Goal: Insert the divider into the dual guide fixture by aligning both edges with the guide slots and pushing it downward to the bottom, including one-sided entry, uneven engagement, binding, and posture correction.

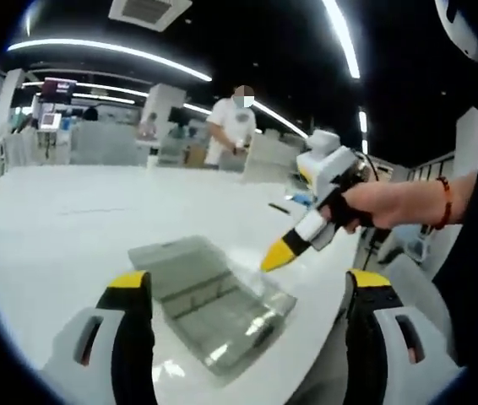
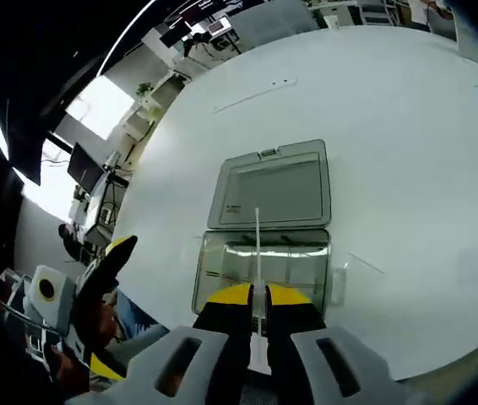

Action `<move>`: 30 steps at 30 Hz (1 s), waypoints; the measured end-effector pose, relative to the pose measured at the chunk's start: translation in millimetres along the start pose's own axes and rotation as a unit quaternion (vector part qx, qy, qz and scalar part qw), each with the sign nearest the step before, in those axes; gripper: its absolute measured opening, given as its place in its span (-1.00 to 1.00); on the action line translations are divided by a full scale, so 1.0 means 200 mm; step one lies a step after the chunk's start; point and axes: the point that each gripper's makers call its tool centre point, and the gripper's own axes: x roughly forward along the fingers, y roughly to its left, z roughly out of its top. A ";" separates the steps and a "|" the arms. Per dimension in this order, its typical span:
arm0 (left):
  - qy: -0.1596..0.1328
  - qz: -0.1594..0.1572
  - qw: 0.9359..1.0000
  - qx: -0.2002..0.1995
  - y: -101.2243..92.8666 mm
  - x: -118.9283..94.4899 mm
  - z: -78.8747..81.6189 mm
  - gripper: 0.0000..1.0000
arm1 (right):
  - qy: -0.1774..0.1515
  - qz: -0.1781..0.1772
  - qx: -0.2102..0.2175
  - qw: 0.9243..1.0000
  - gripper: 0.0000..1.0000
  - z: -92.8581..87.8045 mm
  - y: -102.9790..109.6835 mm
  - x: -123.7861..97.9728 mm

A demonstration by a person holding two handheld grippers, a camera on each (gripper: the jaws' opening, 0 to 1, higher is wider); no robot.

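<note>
Edge-on in the right gripper view, the divider (image 2: 258, 253) shows as a thin pale sheet rising from between the right tongs (image 2: 258, 297), whose yellow-tipped jaws are pressed together on its lower end. It stands over the clear box (image 2: 260, 270) that serves as the guide fixture, along the middle of the box's open compartment; whether its edges sit in any slot cannot be told. The box's grey lid (image 2: 273, 186) lies folded back flat on the white bench (image 2: 391, 126), hinged to the far side of the compartment. A small transparent piece (image 2: 338, 285) lies on the bench just beside the box.

From the left gripper view the same box (image 1: 222, 308) sits near the bench's near edge, lid (image 1: 176, 257) open beside it, between the two jaws of the left tongs (image 1: 247, 291), which stand wide apart and hold nothing. The right tongs (image 1: 285, 251) come in from the right of that view, held by a hand (image 1: 374, 207) with a beaded bracelet (image 1: 447, 202) at the wrist, yellow tips pointing down toward the box. The divider itself is too thin to make out there.

In the right gripper view the left tongs (image 2: 108, 261) appear off the bench's edge, well apart from the box. A person in a white shirt (image 1: 232, 126) stands beyond the far edge of the bench (image 1: 70, 211).
</note>
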 end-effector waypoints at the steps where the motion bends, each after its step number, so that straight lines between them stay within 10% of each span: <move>1: -0.007 0.001 1.000 -0.013 0.00 0.00 0.01 0.92 | 0.002 0.001 0.000 1.000 -1.00 -0.01 0.00 0.00; 30: -0.037 0.010 0.997 -0.068 0.06 -0.04 0.04 0.84 | 0.034 -0.011 -0.007 0.999 -1.00 -0.05 -0.05 0.09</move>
